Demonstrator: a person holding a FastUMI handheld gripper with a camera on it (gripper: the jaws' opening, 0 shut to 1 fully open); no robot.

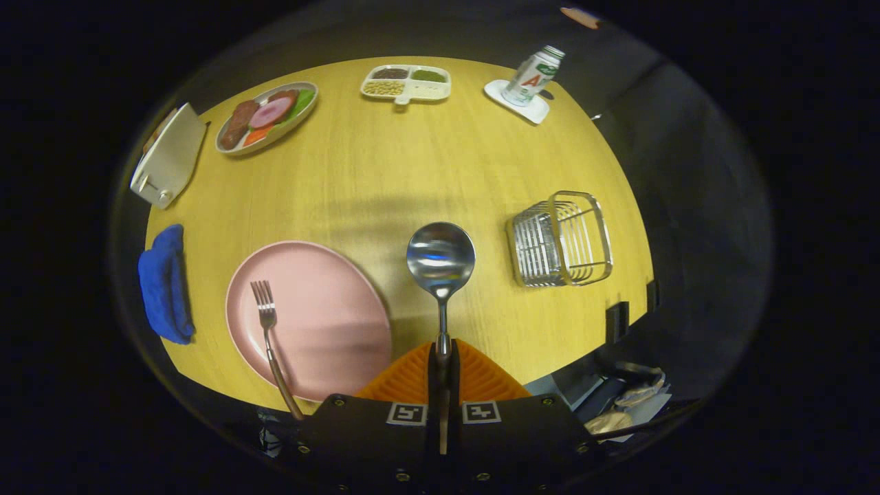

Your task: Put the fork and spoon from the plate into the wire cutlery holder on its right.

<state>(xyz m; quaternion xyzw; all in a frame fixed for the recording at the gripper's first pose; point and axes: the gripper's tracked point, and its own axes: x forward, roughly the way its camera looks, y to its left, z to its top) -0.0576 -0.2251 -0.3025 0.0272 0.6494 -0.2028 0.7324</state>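
Observation:
My gripper is shut on the handle of a metal spoon, whose bowl sticks out ahead of the fingers, held above the wooden table. A pink plate lies to the left of the fingers. On its left part rests a metal fork, tines pointing away, its handle reaching over the near rim. The wire cutlery holder stands on the table to the right of the spoon's bowl, its open top showing.
A blue cloth lies left of the plate. Beyond are a white toaster, an oval dish of food, a divided tray and a bottle on a coaster. The table's edge runs just right of the holder.

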